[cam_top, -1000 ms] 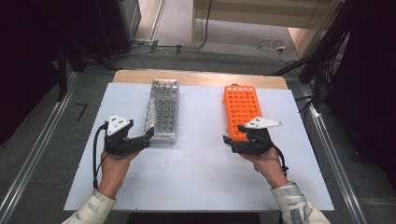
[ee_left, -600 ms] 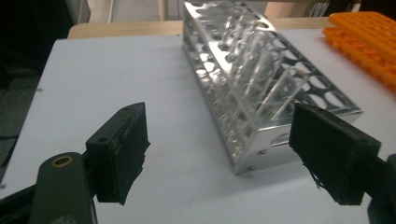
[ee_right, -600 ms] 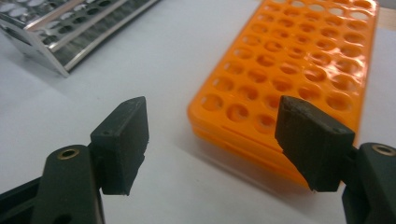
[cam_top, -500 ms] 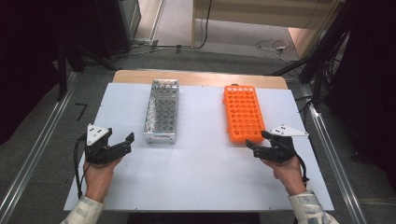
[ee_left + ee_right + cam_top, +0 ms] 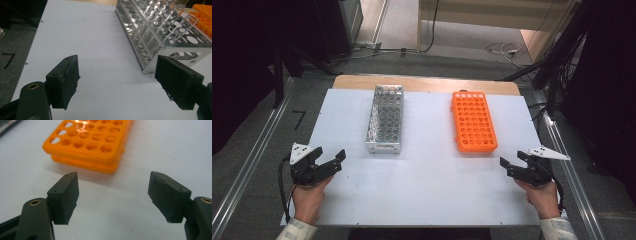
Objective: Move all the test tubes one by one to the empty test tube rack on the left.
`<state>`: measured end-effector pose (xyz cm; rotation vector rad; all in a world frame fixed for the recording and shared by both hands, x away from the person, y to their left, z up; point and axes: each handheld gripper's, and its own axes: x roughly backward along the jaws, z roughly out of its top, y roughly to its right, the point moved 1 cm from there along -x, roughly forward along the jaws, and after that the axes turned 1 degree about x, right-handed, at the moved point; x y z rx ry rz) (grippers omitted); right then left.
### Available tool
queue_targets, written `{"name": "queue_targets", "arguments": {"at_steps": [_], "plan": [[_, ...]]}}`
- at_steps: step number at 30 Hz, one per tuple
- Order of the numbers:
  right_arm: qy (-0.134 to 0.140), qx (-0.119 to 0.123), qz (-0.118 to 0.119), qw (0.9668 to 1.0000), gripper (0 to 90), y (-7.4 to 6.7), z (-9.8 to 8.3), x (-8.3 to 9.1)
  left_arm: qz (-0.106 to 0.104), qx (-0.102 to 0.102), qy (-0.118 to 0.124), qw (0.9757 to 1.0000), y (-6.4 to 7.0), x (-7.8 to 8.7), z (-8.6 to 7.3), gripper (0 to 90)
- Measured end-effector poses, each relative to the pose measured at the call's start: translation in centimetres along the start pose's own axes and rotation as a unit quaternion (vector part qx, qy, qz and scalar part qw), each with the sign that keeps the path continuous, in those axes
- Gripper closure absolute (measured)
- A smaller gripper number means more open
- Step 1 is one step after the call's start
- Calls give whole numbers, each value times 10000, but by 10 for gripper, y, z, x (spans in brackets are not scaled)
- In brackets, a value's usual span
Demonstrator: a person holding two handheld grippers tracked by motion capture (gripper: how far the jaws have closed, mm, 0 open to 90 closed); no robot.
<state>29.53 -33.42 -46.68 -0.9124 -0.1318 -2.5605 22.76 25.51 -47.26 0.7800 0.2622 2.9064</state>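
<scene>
Two racks on the white worktop point(image 5: 427, 190): one metal test tube rack point(image 5: 385, 120) toward the left, one orange tube rack point(image 5: 473, 121) toward the right, well apart. The left gripper point(image 5: 332, 163) and right gripper point(image 5: 510, 168) both have their fingers spread wide, nothing between them, each sitting near the front corner of its own rack. My worry: the metal one holds clear glass tubes point(image 5: 185, 18), too blurry to count, so a careless nudge could tip it or rattle them loose.
</scene>
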Motion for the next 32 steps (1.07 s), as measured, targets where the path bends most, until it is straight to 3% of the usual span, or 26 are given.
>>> {"name": "queue_targets", "arguments": {"at_steps": [8, 17, 32], "plan": [[-57, -267, -217, 9994, 232, 19, -17, 10, 106, -85, -44, 9999, -2, 5, -9, 196], [-133, -406, -301, 9986, 232, 28, -27, 14, 205, -141, -1, 9997, -3, 8, -11, 196], [-225, -521, -482, 9972, 211, 39, -35, 13, 417, -59, -78, 9991, -15, 6, -13, 196]]}}
